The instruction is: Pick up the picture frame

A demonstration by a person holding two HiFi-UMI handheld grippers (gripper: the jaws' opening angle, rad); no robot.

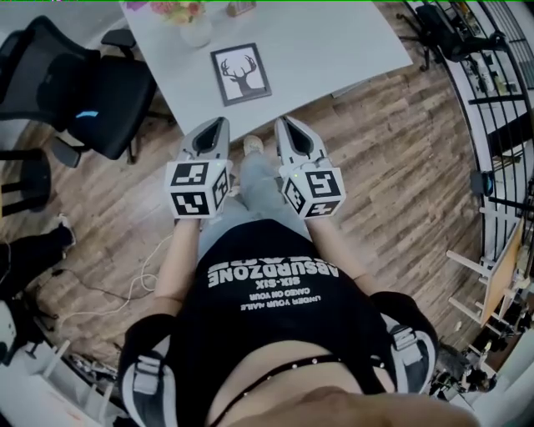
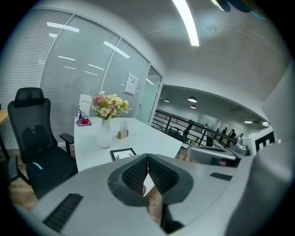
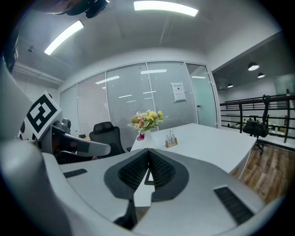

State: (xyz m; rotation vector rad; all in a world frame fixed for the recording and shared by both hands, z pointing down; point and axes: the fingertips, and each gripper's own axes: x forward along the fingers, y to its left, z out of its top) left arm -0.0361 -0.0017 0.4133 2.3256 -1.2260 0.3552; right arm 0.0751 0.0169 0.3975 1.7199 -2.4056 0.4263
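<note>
Floor [image 1: 392,167]: wooden planks, running under the worktop and the chair.
Worktop [image 1: 334,42]: white, angled, ahead of both tongs.
Chair [image 1: 100,92]: black office type with headrest and armrests, just beside the worktop's left side.
Left tongs [image 1: 219,125]: pressed together at the tips with nothing between them, seen best in the left gripper view [image 2: 148,156]; held over the floor, pointing at the worktop's near edge.
Right tongs [image 1: 284,123]: likewise closed tip to tip and empty [image 3: 148,151]; side by side with the left pair, a small gap between the two.
Picture frame [image 1: 240,73]: flat on the worktop near its front edge, dark border round a deer-head print; just beyond the tips of both tongs, touched by neither; also in the left gripper view [image 2: 122,154].
Vase [image 1: 193,25]: white, upright, filled with pink and yellow flowers, farther back on the worktop than the picture frame.
Small holder [image 2: 122,133]: wooden, just beside the vase, contents too small to tell.
</note>
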